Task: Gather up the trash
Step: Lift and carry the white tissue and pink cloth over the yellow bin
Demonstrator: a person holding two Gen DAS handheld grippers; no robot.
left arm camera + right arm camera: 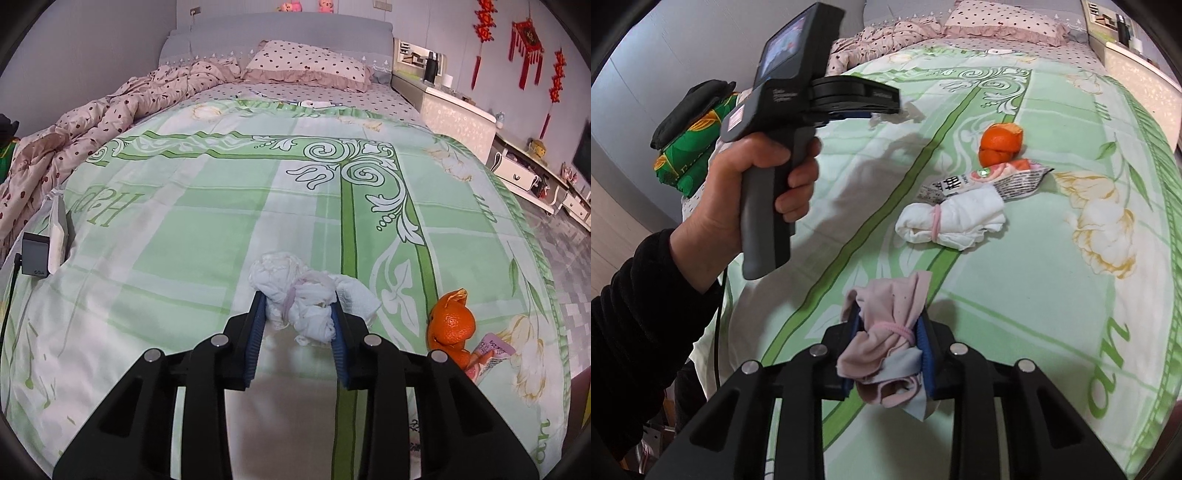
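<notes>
1. The left gripper [299, 317] has its 2 blue-padded fingers [257, 328] clenched on a crumpled white tissue wad with a pale pink band [295, 295], pinched from both sides and lifted a little above the green-and-white patterned bedspread [207, 206].
2. The right gripper [886, 354] has its fingers [925, 354] clenched on a small pink cloth bundle tied with a pink elastic band [882, 339], whose loose ends hang below the pads.
3. In the right wrist view, a hand [738, 199] in a black sleeve [635, 332] grips the grey handle of the left gripper, which is held above the bedspread.
4. The orange citrus peel [1001, 142] is taken as the landmark; it lies on the bedspread.
5. A printed pink-and-white snack wrapper [993, 181] lies just beside the peel, touching it on the nearer side.
6. A rolled white cloth bundle bound with a pink elastic band [956, 221] lies nearer the right gripper than the peel, touching the wrapper's edge.
7. In the left wrist view the peel [448, 321] sits just to the right of the left gripper, with the wrapper [491, 350] beside it.
8. Well beyond the peel, at the head of the bed, lies a pink pillow with dark dots [310, 64], with a rumpled quilt of the same pattern [110, 118] to its left.
9. Far to the left of the peel, at the bedspread's edge, a black charger block [35, 254] sits against a white tissue packet [57, 229].
</notes>
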